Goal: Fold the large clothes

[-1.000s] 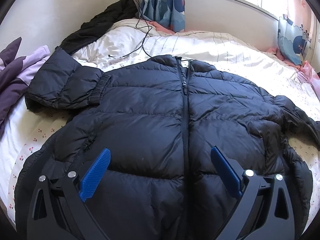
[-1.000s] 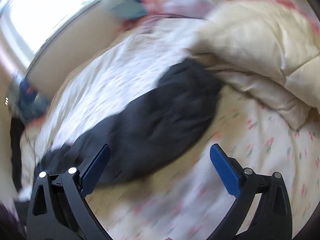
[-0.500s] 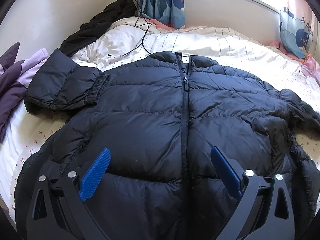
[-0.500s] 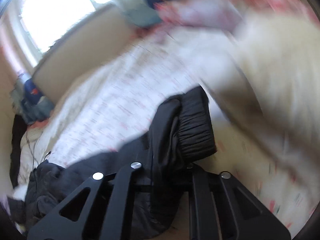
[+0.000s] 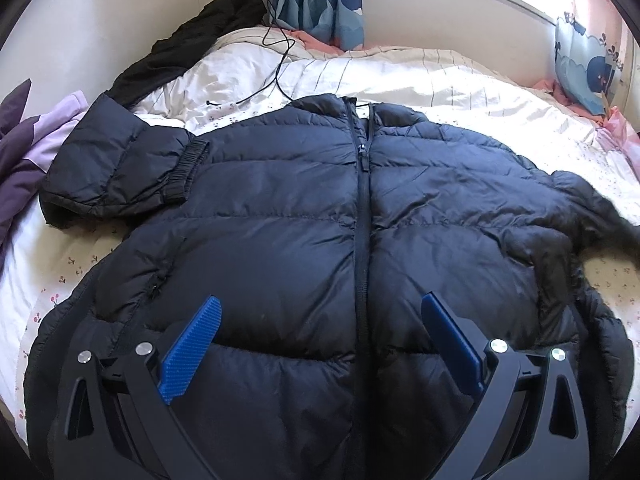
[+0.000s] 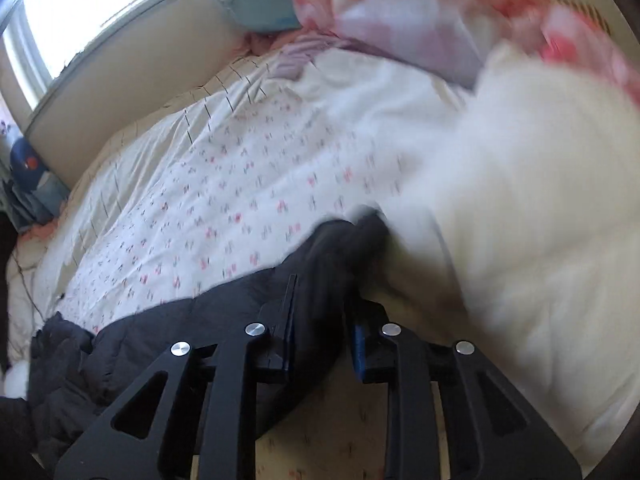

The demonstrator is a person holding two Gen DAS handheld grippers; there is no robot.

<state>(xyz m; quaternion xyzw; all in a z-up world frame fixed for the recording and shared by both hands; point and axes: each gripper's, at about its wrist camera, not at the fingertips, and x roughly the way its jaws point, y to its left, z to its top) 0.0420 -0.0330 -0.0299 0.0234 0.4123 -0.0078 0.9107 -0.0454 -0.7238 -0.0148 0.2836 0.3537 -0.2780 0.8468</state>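
Observation:
A large black puffer jacket (image 5: 304, 232) lies front up and zipped on the bed, collar at the far side. One sleeve (image 5: 120, 168) is folded in over its left shoulder. My left gripper (image 5: 320, 332) is open and empty, hovering over the jacket's lower front. The other sleeve (image 5: 600, 216) stretches off to the right, blurred. In the right wrist view my right gripper (image 6: 324, 320) is shut on that sleeve (image 6: 332, 256) near its cuff and holds it up off the bed.
The bed has a white floral sheet (image 6: 224, 200). A cream duvet (image 6: 540, 208) and pink pillows (image 6: 420, 20) lie right of the sleeve. A black garment (image 5: 188, 52), a charging cable (image 5: 276, 68) and purple clothes (image 5: 24, 152) sit at the far left.
My right gripper went from open above the sleeve to shut on it and has lifted it. My left gripper stayed open and drifted slightly over the jacket.

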